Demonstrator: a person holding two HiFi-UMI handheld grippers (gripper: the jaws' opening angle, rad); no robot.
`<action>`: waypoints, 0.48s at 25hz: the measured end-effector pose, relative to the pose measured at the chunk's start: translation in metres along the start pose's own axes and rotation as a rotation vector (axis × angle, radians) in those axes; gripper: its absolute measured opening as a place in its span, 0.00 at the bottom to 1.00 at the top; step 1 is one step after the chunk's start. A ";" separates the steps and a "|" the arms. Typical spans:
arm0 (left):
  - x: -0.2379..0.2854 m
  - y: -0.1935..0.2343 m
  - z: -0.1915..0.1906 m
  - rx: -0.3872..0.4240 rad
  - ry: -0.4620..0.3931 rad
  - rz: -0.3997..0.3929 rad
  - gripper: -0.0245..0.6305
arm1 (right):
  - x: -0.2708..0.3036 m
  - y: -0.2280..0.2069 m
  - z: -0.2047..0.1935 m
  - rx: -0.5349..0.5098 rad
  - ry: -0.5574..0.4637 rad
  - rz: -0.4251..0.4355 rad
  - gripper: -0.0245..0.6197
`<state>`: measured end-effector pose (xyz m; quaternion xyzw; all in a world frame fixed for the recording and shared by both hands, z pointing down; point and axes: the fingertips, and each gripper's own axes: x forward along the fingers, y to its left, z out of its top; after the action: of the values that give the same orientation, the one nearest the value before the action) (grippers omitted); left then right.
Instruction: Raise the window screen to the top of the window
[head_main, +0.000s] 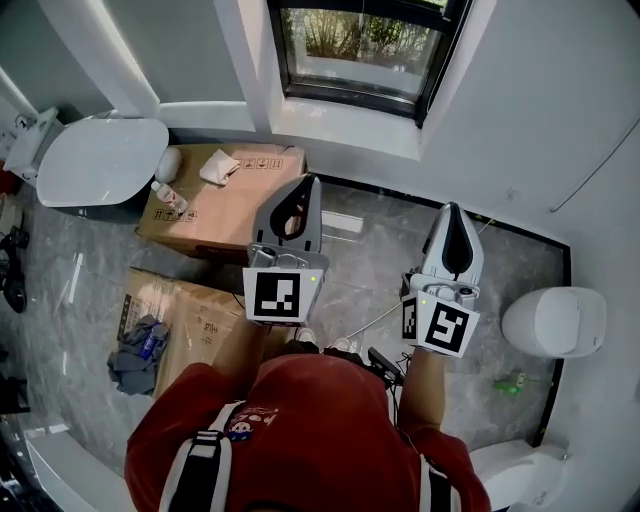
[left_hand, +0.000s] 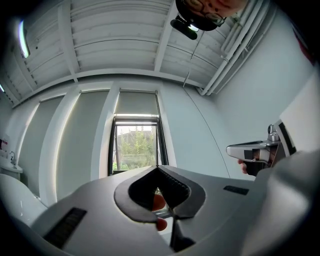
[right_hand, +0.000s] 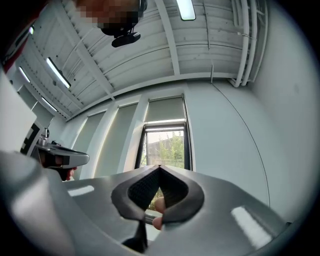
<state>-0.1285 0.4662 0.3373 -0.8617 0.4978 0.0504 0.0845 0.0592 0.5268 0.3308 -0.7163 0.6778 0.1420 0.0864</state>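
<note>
Two jaw pairs pressed together, empty: left gripper (head_main: 309, 182), right gripper (head_main: 452, 209). Window (head_main: 360, 48) ahead of fingertips, well apart. Cardboard box (head_main: 262, 165) print illegible.

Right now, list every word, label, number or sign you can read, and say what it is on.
No text reads clearly.
Cardboard box: printed marks along its edges, too small to read.
Bottle on that box: label blurred.
Red shirt: small emblem, unreadable.
Left gripper and right gripper cubes: black-and-white square patterns, no letters.
</note>
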 end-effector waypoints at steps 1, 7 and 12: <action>-0.002 -0.003 -0.003 -0.004 0.005 0.002 0.05 | -0.002 -0.001 -0.003 0.007 0.005 0.002 0.05; -0.022 -0.032 -0.031 -0.017 0.060 0.003 0.05 | -0.021 -0.007 -0.020 0.028 0.033 0.025 0.05; -0.026 -0.046 -0.042 -0.026 0.083 0.001 0.05 | -0.030 -0.018 -0.030 0.038 0.048 0.023 0.05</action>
<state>-0.1013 0.5031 0.3871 -0.8639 0.5005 0.0211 0.0522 0.0785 0.5466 0.3670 -0.7098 0.6904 0.1130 0.0819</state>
